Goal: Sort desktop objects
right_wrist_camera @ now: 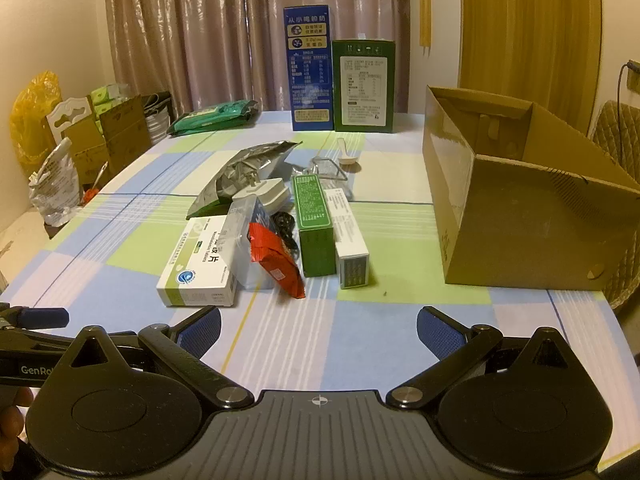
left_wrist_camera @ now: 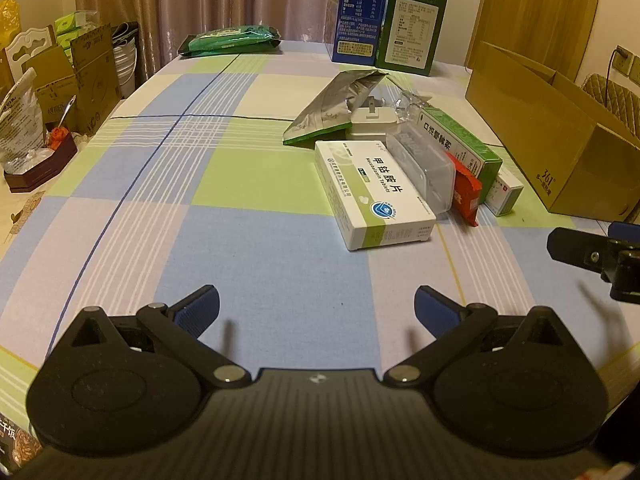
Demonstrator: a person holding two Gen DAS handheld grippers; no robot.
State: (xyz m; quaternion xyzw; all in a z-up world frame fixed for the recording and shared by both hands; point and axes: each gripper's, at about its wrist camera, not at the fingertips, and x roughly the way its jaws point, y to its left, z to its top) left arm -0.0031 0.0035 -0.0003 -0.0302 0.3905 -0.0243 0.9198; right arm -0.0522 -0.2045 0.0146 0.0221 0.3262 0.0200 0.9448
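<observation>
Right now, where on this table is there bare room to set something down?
Free: the cloth between the white pill box and the green packet at the far end, and the strip between the small white box and the cardboard box. Crowded: the heap around the red packet.

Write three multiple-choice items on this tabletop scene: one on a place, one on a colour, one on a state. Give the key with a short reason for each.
1. Where does the open cardboard box stand relative to the pile of small items?
A. Left of it
B. Right of it
C. On top of it

2. What colour is the crinkled snack packet lying in the pile?
A. Red
B. Yellow
C. Purple

3. How do the jaws of the right gripper stand?
A. Shut on the white medicine box
B. Shut and empty
C. Open and empty

Key:
1. B, the right wrist view shows the box on the right side of the checked tablecloth.
2. A, its wrapper is red.
3. C, its blue pads stand wide apart over bare cloth, short of the white medicine box.
</observation>
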